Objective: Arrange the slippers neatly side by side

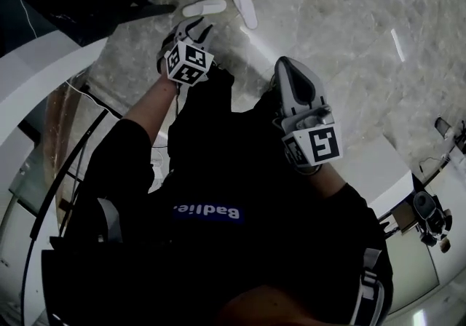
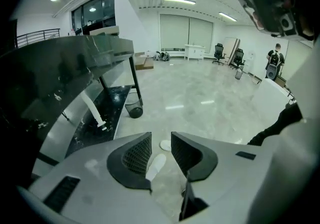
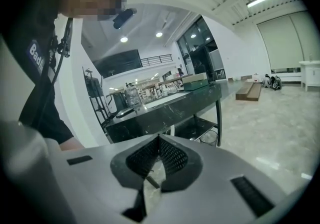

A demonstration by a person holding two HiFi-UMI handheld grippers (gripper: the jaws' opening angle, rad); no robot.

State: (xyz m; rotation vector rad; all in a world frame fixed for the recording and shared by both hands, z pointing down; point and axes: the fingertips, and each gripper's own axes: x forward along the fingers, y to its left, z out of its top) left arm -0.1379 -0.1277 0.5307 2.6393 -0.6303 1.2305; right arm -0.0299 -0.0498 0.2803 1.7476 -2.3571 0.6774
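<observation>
Two white slippers lie on the marble floor in the head view, one (image 1: 204,6) lying crosswise and the other (image 1: 245,8) angled away from it, their near ends close together. My left gripper (image 1: 196,24) hangs just short of them, held high above the floor. Its jaws stand open and empty. In the left gripper view (image 2: 161,136) one slipper (image 2: 155,164) shows in the gap and the other slipper (image 2: 165,145) lies beyond it. My right gripper (image 1: 289,64) is held further back, to the right. In the right gripper view (image 3: 159,138) its jaws are shut with nothing between them.
A dark marble-topped table (image 2: 75,68) stands at the left with a black wastebasket (image 2: 134,111) beside its leg. A white curved counter (image 1: 36,77) runs along the left, and a white desk (image 1: 378,172) is at the right. Office chairs (image 2: 218,53) and a person (image 2: 273,65) are far off.
</observation>
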